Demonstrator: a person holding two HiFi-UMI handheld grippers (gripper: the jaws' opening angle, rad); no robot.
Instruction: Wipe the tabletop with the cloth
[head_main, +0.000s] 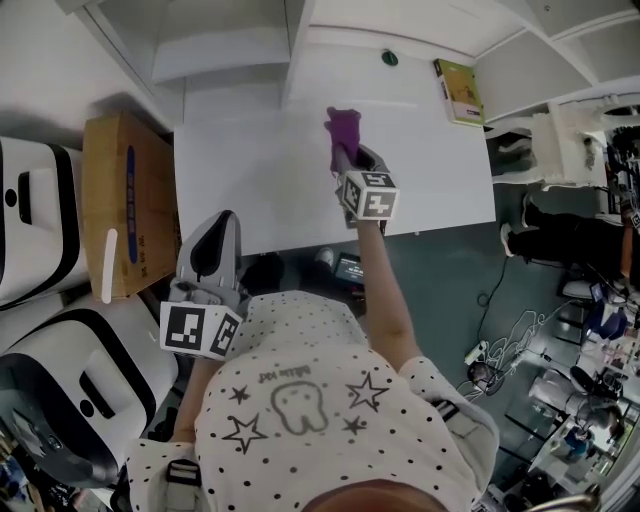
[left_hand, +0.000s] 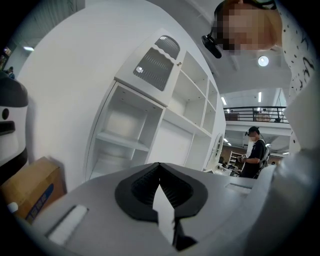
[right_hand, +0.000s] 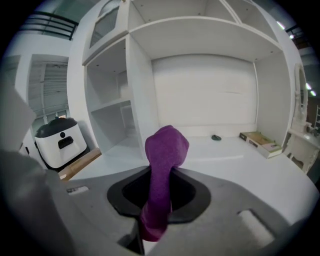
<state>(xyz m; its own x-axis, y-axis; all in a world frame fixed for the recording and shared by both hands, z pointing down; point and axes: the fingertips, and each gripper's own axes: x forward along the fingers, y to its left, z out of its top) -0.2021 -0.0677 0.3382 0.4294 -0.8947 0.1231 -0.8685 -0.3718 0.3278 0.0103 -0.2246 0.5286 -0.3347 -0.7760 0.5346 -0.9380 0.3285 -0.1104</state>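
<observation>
While my right gripper pinches cloth, cloth's long axis runs straight out past jaws, away from me, over mid table; contact unclear. My left gripper closed, empty, off near edge.

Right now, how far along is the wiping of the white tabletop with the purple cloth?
Done: the purple fabric cloth is picked up, clamped in the right gripper. In hand: it is held out over the middle of the white tabletop; contact cannot be told. The left gripper is shut, empty. Left: the wiping; no mark shows any part covered.
</observation>
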